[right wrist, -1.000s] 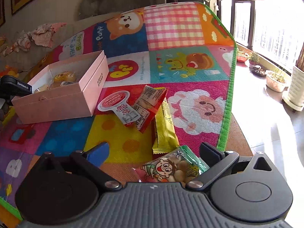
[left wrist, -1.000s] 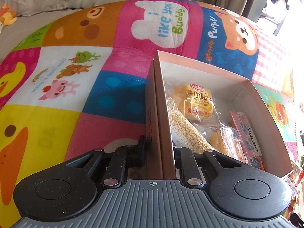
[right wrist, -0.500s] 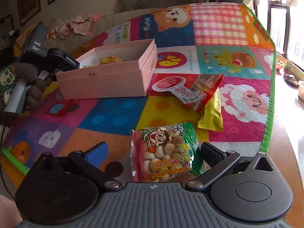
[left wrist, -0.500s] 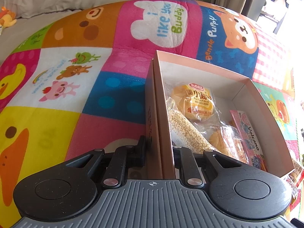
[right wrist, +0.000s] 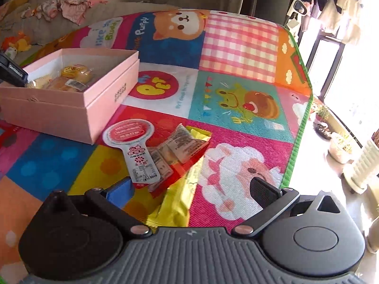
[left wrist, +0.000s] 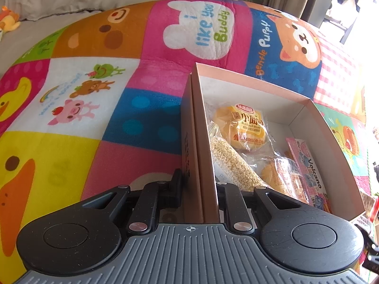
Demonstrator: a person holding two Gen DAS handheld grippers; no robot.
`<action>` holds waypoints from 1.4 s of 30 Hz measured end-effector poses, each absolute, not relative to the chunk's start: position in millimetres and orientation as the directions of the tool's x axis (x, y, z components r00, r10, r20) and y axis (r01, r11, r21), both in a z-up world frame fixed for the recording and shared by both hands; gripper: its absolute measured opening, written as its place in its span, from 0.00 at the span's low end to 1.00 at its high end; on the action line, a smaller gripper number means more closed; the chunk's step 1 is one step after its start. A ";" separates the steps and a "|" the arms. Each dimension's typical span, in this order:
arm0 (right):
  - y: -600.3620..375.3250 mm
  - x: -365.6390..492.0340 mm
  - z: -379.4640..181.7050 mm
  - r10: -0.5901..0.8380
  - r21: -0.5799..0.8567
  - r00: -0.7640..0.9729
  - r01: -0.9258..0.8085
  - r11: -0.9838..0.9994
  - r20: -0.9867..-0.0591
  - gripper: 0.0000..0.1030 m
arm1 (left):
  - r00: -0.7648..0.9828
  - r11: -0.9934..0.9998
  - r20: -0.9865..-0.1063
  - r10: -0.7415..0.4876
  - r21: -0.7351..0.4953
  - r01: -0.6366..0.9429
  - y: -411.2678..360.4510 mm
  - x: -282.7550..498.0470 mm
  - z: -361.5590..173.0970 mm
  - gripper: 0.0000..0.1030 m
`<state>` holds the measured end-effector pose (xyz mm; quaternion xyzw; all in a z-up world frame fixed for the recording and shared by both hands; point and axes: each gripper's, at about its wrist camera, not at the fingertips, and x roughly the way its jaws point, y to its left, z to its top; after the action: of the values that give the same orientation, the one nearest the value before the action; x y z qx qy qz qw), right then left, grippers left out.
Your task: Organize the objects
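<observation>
My left gripper [left wrist: 200,184] is shut on the near wall of the open pink box [left wrist: 260,82], one finger outside and one inside. In the box lie a bread packet [left wrist: 244,125], a grain bar [left wrist: 234,165] and a pink Volcano pack [left wrist: 308,165]. My right gripper [right wrist: 191,189] stands wide open with nothing held, low over the play mat. Just ahead of it lie a white and red round-headed packet [right wrist: 132,142], a red packet [right wrist: 184,146] and a yellow wrapper [right wrist: 175,206], which runs under the fingers. The pink box [right wrist: 59,113] sits far left.
The colourful play mat [right wrist: 236,47] ends in a green edge [right wrist: 298,142] on the right, with bare floor and potted plants [right wrist: 341,146] beyond. A grey sofa with loose clothes [right wrist: 71,7] runs behind the mat.
The right view swung left and then back right. The green snack bag that lay between the right fingers is no longer in view. The left gripper kept its hold on the box wall.
</observation>
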<state>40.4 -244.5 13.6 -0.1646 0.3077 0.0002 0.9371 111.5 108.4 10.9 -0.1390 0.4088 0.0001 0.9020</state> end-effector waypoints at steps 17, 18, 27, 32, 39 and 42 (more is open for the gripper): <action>-287.3 15.3 12.7 0.221 0.243 0.702 -0.071 0.967 -0.677 1.00 | 0.669 0.959 -0.734 -0.117 -0.259 -0.116 108.3 111.8 10.8 0.19; -286.7 16.7 13.1 0.219 0.243 0.697 -0.066 0.968 -0.683 1.00 | 0.670 0.958 -0.733 -0.117 -0.260 -0.118 108.5 111.7 10.7 0.19; -281.4 -14.5 32.5 0.270 0.136 0.624 -0.254 0.957 -0.733 1.00 | 0.671 0.954 -0.732 -0.118 -0.271 -0.127 109.2 111.8 10.9 0.19; -253.2 -53.7 30.5 0.277 0.002 0.574 -0.432 0.902 -0.771 1.00 | 0.673 0.954 -0.729 -0.124 -0.275 -0.121 109.8 111.4 10.8 0.19; -266.8 -34.1 34.2 -0.020 -0.230 0.727 -0.190 0.954 -0.686 1.00 | 0.672 0.954 -0.730 -0.126 -0.276 -0.121 110.8 111.6 10.8 0.20; -269.2 -43.1 42.4 0.159 -0.070 0.695 -0.289 0.955 -0.702 1.00 | 0.672 0.954 -0.730 -0.125 -0.275 -0.121 111.1 111.4 10.8 0.19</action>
<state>-43.1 -269.2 42.4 -0.0876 0.3711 0.1225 0.9163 111.4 111.1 10.8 -0.1522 0.4050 -0.0012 0.9016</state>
